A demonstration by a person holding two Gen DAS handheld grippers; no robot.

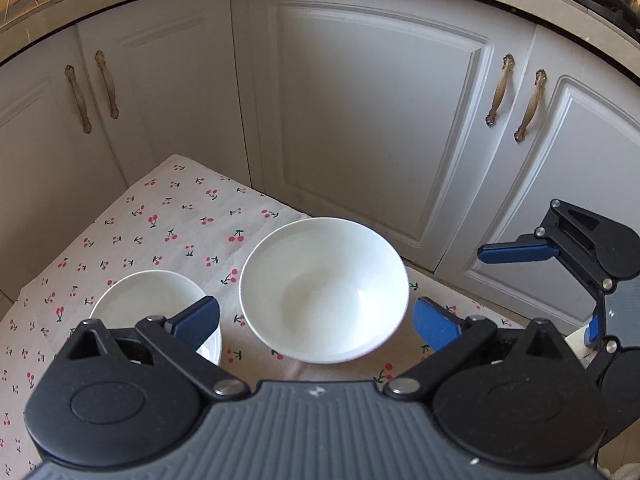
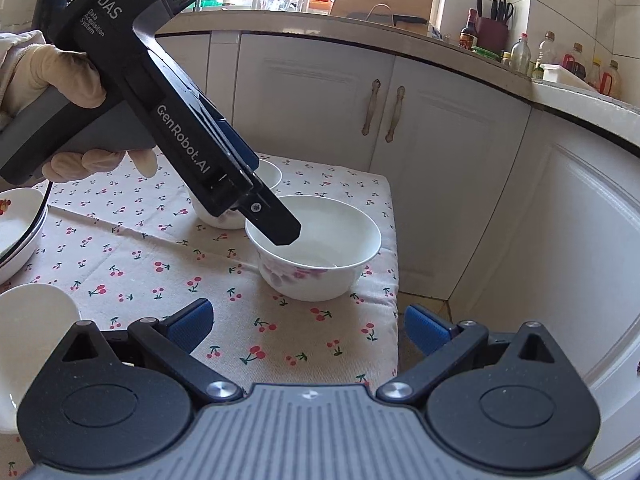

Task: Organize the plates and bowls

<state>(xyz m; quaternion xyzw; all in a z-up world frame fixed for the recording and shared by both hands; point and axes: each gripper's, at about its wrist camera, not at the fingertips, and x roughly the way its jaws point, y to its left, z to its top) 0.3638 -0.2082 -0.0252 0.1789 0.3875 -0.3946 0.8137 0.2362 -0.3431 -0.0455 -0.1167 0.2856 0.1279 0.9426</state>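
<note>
the left gripper is held wide open, empty, over the flowered bowl; the smaller bowl at nine o'clock could be clipped. the right gripper is spread open, empty.

My two grippers are black with blue fingertip pads, silver pivot screws and ribbed grey bodies; the left gripper reads "GenRobot.AI", held by a hand in what seems a cream glove.

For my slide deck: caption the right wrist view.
Open left gripper hovers over a floral bowl on the cherry-print tablecloth; right gripper open, empty.
</note>
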